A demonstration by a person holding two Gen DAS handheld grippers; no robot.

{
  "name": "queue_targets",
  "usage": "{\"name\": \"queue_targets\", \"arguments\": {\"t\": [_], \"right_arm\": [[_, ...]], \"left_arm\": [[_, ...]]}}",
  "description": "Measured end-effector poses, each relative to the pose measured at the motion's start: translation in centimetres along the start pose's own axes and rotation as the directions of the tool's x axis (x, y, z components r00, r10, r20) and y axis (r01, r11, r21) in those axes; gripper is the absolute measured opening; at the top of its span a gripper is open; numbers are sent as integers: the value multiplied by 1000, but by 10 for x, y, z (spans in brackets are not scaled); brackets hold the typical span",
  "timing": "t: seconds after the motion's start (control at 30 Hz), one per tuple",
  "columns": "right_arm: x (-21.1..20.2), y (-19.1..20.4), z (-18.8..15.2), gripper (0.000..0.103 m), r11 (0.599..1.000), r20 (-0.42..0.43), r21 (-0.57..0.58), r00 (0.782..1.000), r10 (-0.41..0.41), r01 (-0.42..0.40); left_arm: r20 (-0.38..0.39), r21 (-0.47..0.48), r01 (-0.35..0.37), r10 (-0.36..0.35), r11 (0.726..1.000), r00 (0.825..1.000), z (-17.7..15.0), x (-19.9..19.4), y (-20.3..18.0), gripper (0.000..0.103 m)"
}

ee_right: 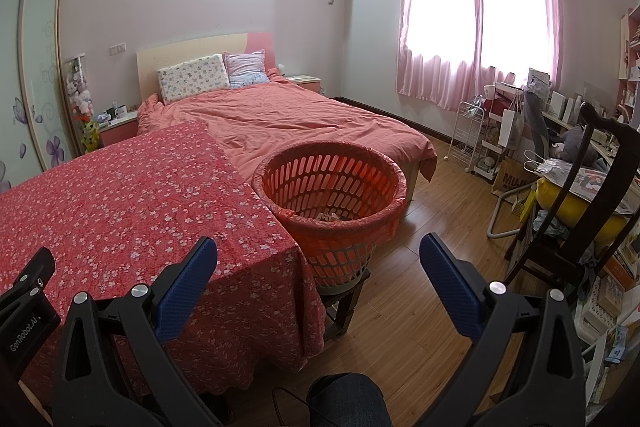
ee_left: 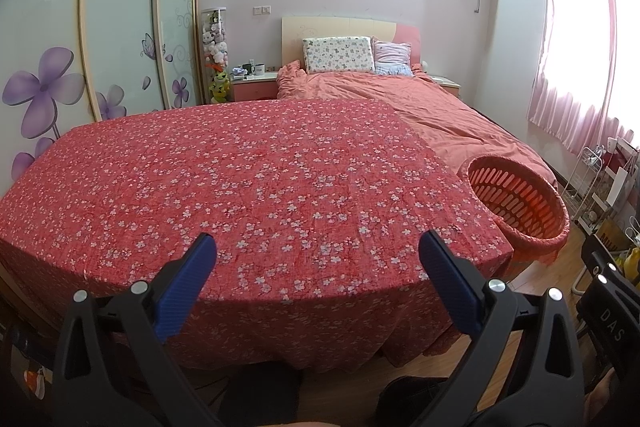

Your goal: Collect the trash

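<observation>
Over the floral surface (ee_left: 240, 179), the left tongs (ee_left: 318, 251) hang wide and empty; no trash shows on the cloth. Right of it, the basket (ee_right: 332, 187) holds paper scraps (ee_right: 328, 217). Farther right, the right tongs (ee_right: 318, 251) gape empty too. Scanning the surface edges before reaching seems wise.

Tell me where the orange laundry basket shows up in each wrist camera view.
Left wrist view: orange basket at the right edge, past the floral cloth's corner.
Right wrist view: orange basket near the centre, right of the floral cloth.
Shared landmark: the floral pillow against the headboard.
</observation>
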State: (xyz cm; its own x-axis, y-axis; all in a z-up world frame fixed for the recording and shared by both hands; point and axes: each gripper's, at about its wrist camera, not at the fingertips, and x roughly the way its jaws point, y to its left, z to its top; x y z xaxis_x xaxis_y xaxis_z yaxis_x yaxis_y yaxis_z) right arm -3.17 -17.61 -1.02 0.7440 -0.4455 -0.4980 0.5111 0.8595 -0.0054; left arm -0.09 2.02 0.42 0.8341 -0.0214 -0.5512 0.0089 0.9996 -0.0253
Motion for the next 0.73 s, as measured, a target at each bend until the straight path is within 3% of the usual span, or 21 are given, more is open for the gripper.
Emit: {"name": "queue_targets", "arguments": {"t": [0.73], "right_arm": [[-1,1,0,100,1000,0,0,1000,-1,1]], "left_arm": [[2,-1,-10,10,1000,1000,-2,0,3,99]]}}
